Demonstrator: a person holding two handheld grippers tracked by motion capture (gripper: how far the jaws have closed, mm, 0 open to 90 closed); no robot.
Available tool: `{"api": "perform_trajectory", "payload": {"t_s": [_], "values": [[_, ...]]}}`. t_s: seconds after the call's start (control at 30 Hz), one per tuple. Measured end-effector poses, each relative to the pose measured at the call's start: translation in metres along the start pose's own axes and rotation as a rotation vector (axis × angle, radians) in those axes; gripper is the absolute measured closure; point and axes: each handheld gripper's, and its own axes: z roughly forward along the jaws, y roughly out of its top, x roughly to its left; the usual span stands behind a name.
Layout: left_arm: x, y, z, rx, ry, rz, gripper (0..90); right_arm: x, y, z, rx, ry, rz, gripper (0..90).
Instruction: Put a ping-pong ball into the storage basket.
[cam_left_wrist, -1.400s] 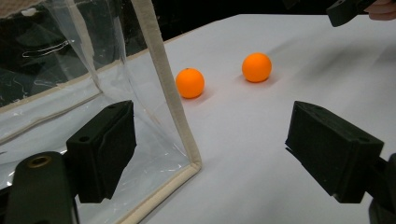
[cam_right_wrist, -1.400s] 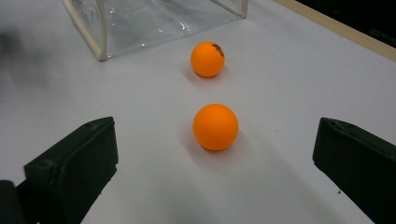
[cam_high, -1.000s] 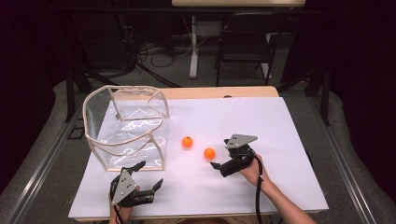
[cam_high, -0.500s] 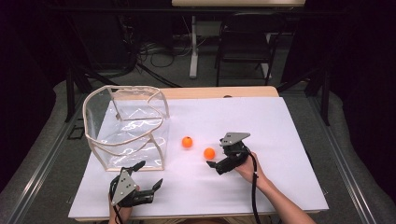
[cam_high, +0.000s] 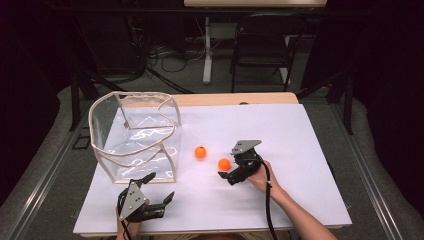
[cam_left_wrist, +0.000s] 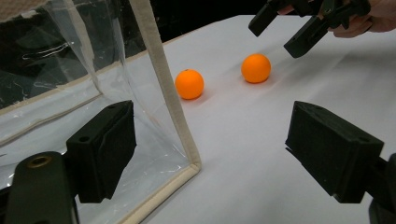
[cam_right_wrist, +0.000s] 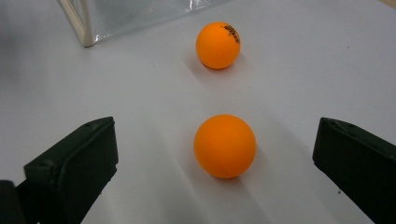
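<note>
Two orange balls lie on the white table sheet (cam_high: 300, 130). The nearer ball (cam_high: 224, 164) (cam_right_wrist: 225, 145) (cam_left_wrist: 256, 68) sits just ahead of my right gripper (cam_high: 231, 169) (cam_right_wrist: 212, 172), between its wide-open jaws but untouched. The farther ball (cam_high: 200, 152) (cam_right_wrist: 218, 45) (cam_left_wrist: 189, 84) carries small print and rests closer to the bag. A clear plastic bag with cream trim (cam_high: 134, 135) (cam_left_wrist: 159, 70) stands open at the left. My left gripper (cam_high: 156, 189) (cam_left_wrist: 210, 154) is open near the front edge, beside the bag's front corner, holding nothing.
The bag's corner (cam_right_wrist: 79, 23) lies at the upper left in the right gripper view. Behind the table are a chair (cam_high: 260, 55), a stand (cam_high: 207, 50) and floor cables (cam_high: 165, 55). Bare sheet stretches to the right of the right hand.
My right gripper has moved left toward the nearer ball, so its open jaws now flank it. The left gripper and both balls have stayed put.
</note>
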Motion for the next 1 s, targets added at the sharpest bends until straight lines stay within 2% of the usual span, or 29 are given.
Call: {"api": "perform_trajectory", "payload": {"t_s": [0.6, 0.87, 1.0], "values": [[0.001, 0.0, -0.002, -0.005, 0.004, 0.006, 15.8, -0.008, 0.003, 0.021, 0.059, 0.029, 0.015, 0.0], [-0.001, 0.0, 0.0, -0.006, 0.004, 0.009, 15.8, -0.011, 0.0, 0.023, 0.061, 0.051, 0.03, 0.0], [0.0, 0.001, -0.002, -0.015, 0.014, 0.012, 15.8, -0.01, -0.001, 0.024, 0.074, 0.042, 0.02, 0.0]]}}
